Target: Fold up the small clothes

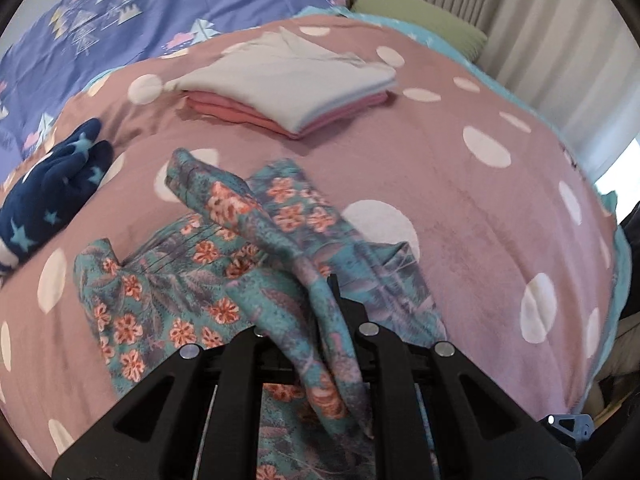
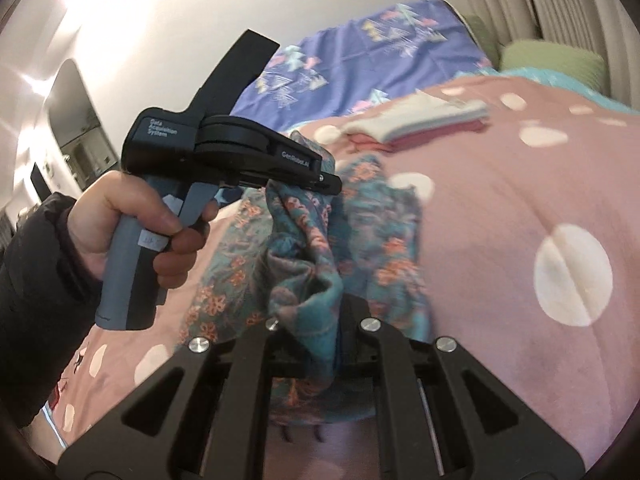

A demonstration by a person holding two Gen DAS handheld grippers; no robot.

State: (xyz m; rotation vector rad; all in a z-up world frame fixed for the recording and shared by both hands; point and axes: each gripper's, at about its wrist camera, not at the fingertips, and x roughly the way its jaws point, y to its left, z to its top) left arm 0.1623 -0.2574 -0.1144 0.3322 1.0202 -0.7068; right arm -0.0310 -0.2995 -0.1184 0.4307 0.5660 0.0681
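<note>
A teal floral garment [image 1: 192,288] with orange flowers lies rumpled on the pink polka-dot blanket [image 1: 480,208]. My left gripper [image 1: 326,300] is shut on a raised fold of it, which drapes over the fingers. In the right wrist view my right gripper [image 2: 334,316] is shut on another edge of the floral garment [image 2: 384,240]. The left gripper [image 2: 320,180] shows there from the side, held in a hand, pinching the cloth above the bed. Both hold the garment lifted between them.
A folded stack of white and pink clothes [image 1: 292,92] lies further back on the blanket. A navy star-print garment [image 1: 52,200] lies at the left. A purple patterned sheet [image 1: 160,8], a green pillow [image 1: 424,20] and curtains [image 1: 540,32] lie beyond.
</note>
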